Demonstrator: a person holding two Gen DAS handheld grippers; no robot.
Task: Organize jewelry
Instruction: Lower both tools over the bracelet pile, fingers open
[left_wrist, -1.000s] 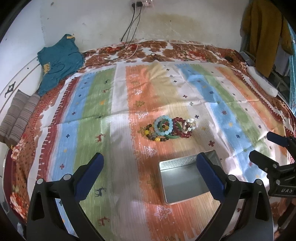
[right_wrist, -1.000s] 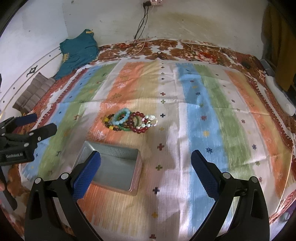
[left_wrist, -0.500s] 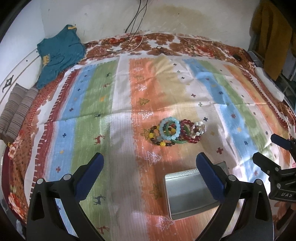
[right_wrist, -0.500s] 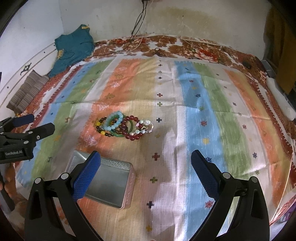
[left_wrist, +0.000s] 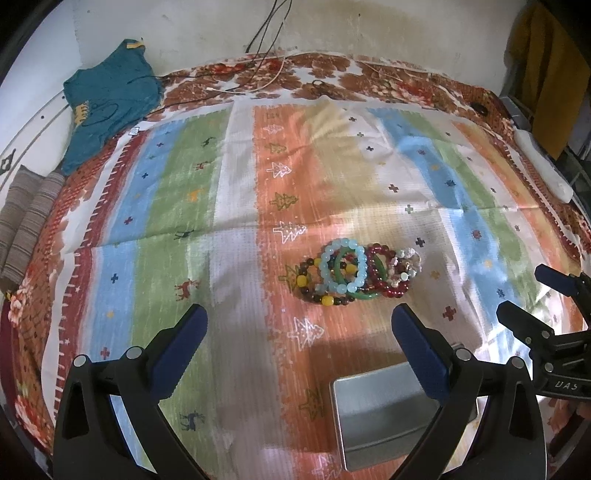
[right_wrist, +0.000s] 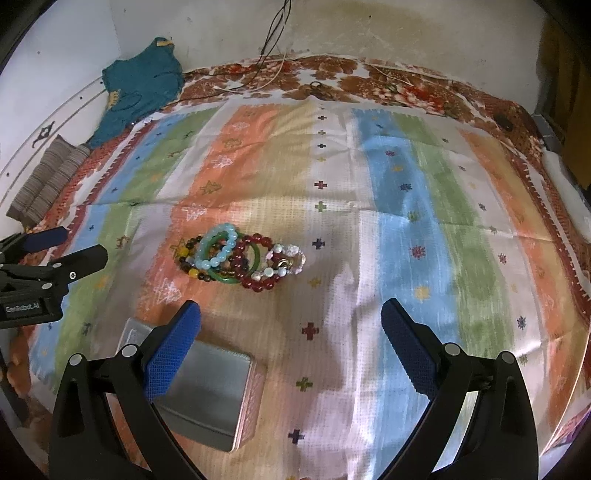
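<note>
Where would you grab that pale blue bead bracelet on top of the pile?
Probably from above, pinching the far arc of the pale blue bracelet. It lies on top of the bracelet pile, and that arc juts past the other bracelets, so one jaw could slip inside the ring and one outside.

The left gripper (left_wrist: 299, 325) hangs with its jaws wide apart above the striped cloth (left_wrist: 177, 229). A heap of bead bracelets (left_wrist: 354, 273) lies just ahead of it, and an empty metal tin (left_wrist: 384, 410) sits under its right finger (left_wrist: 417, 347).
</note>
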